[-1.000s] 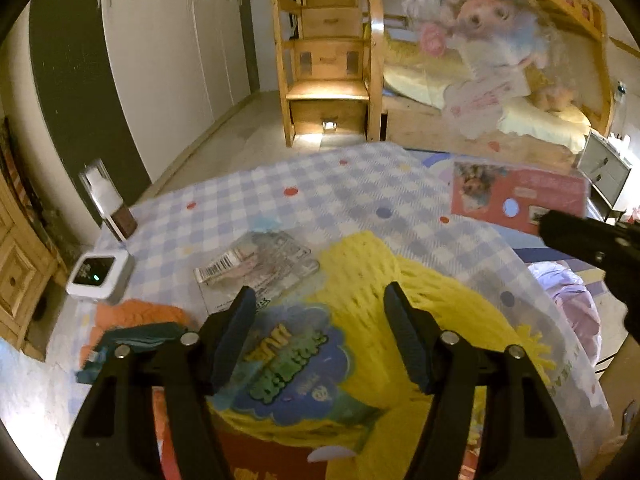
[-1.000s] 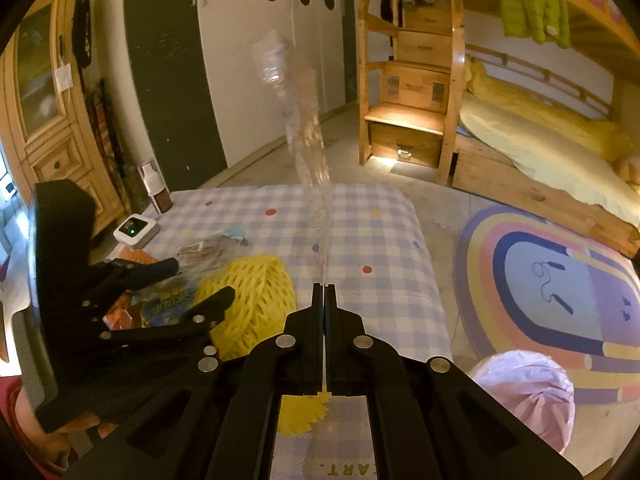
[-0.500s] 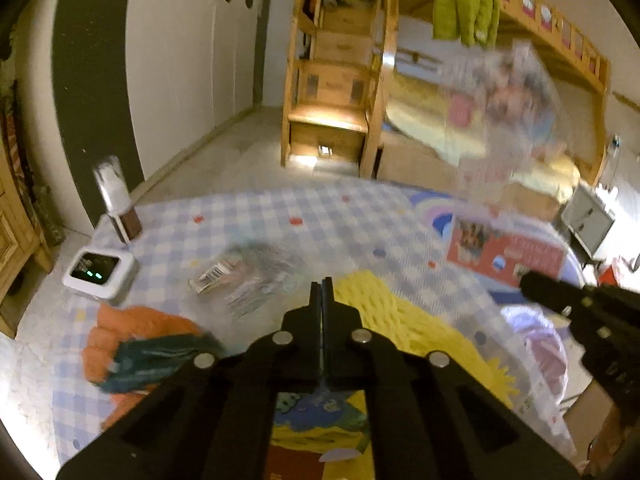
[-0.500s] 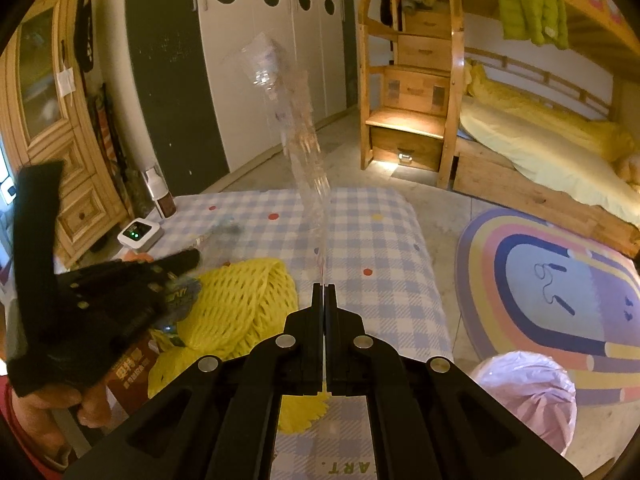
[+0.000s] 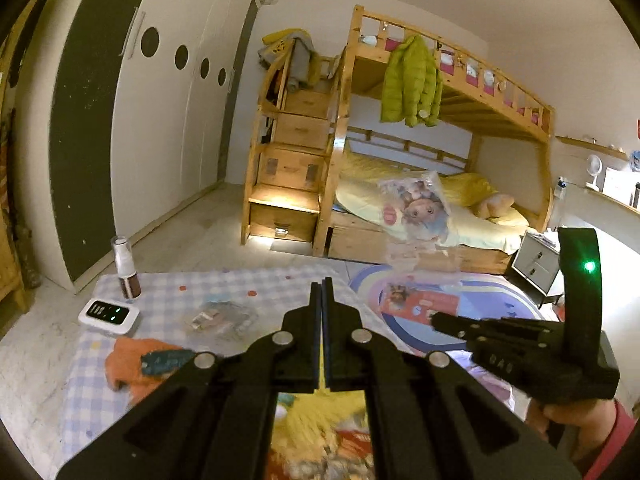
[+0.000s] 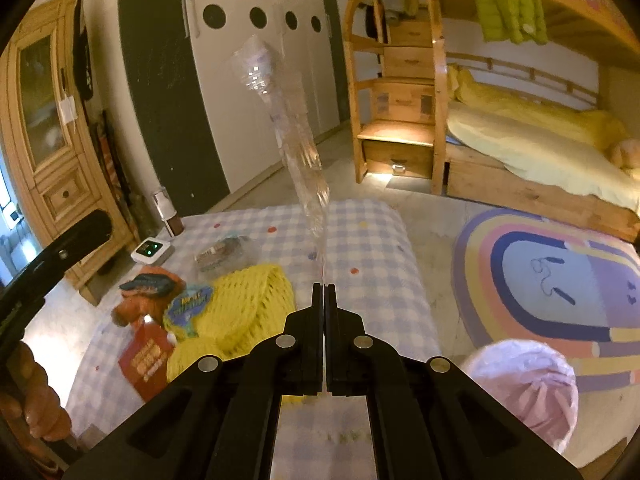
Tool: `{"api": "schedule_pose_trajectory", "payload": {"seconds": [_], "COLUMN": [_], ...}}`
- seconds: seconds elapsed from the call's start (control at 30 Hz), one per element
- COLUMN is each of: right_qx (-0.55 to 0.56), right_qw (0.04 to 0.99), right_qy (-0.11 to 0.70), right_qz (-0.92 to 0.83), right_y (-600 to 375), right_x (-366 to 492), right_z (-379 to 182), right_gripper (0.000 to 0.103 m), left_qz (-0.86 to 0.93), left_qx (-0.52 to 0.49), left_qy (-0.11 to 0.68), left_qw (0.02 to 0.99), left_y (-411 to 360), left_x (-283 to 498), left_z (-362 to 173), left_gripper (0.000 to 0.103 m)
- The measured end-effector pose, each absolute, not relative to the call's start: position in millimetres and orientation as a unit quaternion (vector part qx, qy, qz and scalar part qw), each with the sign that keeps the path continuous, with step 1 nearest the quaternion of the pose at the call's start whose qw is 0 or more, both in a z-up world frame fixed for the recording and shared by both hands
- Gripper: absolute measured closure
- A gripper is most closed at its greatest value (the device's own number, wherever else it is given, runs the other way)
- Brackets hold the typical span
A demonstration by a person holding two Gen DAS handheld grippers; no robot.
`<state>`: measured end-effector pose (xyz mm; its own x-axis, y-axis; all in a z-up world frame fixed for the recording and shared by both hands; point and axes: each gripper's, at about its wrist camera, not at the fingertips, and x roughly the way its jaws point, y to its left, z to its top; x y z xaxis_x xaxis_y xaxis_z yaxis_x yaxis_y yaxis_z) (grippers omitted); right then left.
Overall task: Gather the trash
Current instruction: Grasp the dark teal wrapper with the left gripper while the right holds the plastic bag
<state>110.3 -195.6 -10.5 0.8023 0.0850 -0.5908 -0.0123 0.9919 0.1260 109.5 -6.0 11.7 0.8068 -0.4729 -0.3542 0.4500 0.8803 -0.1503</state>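
**Right claw holds a clear wrapper over the table; left claw clenched on nothing**

Left wrist view: the left gripper (image 5: 322, 284) is clenched, its jaws pressed flat together with nothing visible between them, above the near part of the checked tablecloth (image 5: 240, 288). On that cloth, beyond the tips, lies a clear barcode packet (image 5: 220, 316). At the cloth's far left corner stand a white device with green lights (image 5: 109, 313) and a small bottle (image 5: 127, 268). Right of the cloth, the right gripper (image 5: 436, 318) carries a clear plastic wrapper (image 5: 420, 208) printed with a doll's face, raised in the air.

Right wrist view: the right gripper's jaws are clamped on the lower edge of the clear wrapper, which stands up from the tips, above the cloth. On the cloth's left half lie a yellow foam net (image 6: 248, 304), a blue snack packet (image 6: 190, 306) touching its left edge, and a red packet (image 6: 146, 360) nearer the camera. A pink-lined bin (image 6: 524, 384) sits on the floor just right of the cloth.
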Motion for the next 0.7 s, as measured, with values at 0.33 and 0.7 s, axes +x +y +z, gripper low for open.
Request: {"api": "schedule_pose_trajectory", "payload": {"seconds": [0.33,0.7], "right_qx": [0.081,0.069], "right_qw": [0.942,0.940], "right_qy": [0.324,0.331], "right_qz": [0.026,0.040], "right_y": [-204.9,-187.4], "right_x": [97.9,115.8], "right_z": [-19.3,-36.1], "right_gripper": [0.103,0.103], "left_qz": [-0.144,-0.068], "left_qx": [0.015,-0.017], "left_qy": [0.259,0.287], "left_qw": [0.955,0.955], "left_y": [14.9,90.0], "left_x": [126.0,131.6], "left_z": [-29.5,-46.1], "left_gripper": [0.039,0.038]}}
